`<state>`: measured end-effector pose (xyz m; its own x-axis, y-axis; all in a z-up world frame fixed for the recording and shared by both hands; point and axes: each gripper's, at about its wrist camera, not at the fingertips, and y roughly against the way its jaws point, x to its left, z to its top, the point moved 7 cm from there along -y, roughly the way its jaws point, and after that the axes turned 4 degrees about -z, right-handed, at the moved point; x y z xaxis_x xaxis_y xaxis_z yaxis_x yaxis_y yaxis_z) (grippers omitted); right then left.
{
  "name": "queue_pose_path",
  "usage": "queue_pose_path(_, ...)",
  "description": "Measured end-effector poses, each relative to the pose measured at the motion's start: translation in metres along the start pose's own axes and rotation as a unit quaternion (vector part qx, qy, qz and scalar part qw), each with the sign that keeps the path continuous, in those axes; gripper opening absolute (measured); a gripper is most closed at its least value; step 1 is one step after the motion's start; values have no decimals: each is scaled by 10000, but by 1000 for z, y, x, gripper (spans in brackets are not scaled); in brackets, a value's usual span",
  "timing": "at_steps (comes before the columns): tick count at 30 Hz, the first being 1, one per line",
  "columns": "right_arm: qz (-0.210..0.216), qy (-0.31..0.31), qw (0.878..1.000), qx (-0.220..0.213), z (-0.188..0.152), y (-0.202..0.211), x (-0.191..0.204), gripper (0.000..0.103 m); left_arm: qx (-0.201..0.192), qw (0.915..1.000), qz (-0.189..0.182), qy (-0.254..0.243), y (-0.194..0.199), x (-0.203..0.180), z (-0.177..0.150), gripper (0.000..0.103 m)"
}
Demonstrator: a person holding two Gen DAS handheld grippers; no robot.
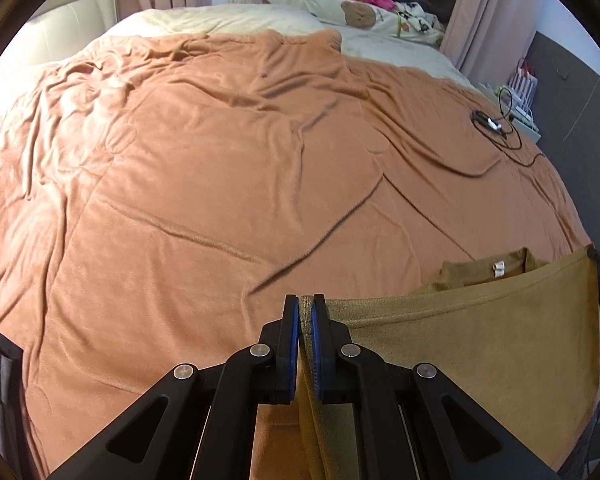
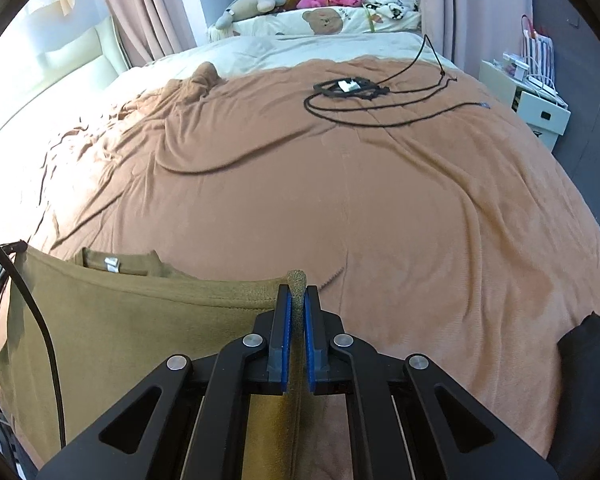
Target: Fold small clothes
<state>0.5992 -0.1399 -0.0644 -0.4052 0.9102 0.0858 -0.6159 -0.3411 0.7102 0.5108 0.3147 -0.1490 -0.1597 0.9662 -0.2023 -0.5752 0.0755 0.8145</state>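
Both the left gripper [image 1: 305, 300] and right gripper [image 2: 297, 290] clench the olive shirt [image 1: 480, 344], its white label [image 1: 499, 269] unreadable.

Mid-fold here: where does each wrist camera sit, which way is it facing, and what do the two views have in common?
Left wrist: on the left gripper, facing forward and down across the orange blanket; its fingers clamp one corner of the olive shirt.
Right wrist: on the right gripper, facing likewise; its fingers clamp the shirt's other corner.
Shared: shirt stretched between the grippers, white neck label, black cable, pillows at the far end.
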Motion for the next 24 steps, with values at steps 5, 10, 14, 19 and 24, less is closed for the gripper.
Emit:
queue_pose_path(5, -88, 45, 9999, -38, 9, -4, 1, 2, -31, 9999, 105, 0, -4, 2, 13, 6)
queue_pose_path(10, -174, 27, 9998, 63, 16, -21, -2, 2, 46, 9997, 232, -41, -19, 5, 22, 6)
queue_pose_path(14, -232, 53, 9995, 229, 21, -43, -3, 2, 157, 9993, 336, -40, -34, 9, 24, 6)
queue_pose_path(19, -363, 12, 9986, 373, 25, -70, -8, 2, 347, 9983, 459, 19, -57, 16, 21, 6)
queue_pose_path(24, -513, 12, 9965, 663, 20, -91, -5, 3, 757, 9956, 425, 359, -76, 24, 9, 8)
